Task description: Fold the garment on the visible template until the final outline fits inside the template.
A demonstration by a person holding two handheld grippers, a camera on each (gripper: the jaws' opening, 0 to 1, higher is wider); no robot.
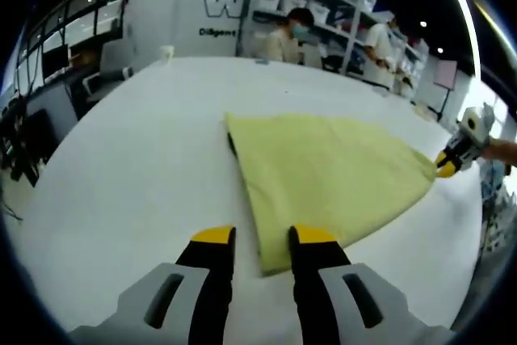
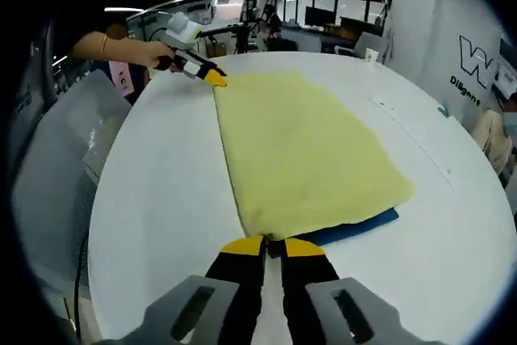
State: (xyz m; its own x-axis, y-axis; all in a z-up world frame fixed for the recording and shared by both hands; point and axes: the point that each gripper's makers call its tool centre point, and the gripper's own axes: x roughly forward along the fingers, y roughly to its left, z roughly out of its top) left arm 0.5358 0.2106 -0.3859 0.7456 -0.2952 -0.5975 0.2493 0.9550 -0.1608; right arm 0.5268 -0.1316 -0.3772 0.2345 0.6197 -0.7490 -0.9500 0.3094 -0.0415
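A folded yellow garment (image 1: 323, 179) lies flat on the white table (image 1: 137, 159). In the left gripper view its near corner reaches between the spread jaws of my left gripper (image 1: 262, 238), which is open. My right gripper (image 1: 446, 167) is at the garment's far right corner. In the right gripper view the garment (image 2: 299, 151) stretches away from my right gripper (image 2: 273, 245), whose jaws stand close together on its near edge. A strip of the blue template (image 2: 359, 228) shows under the garment at the right. My left gripper (image 2: 212, 77), held by a hand, touches the far corner.
The round white table (image 2: 161, 199) has bare surface all around the garment. A small white cup (image 1: 166, 52) stands at its far edge. Behind the table are people by shelves (image 1: 323, 14), with desks and chairs (image 1: 32, 119) to the left.
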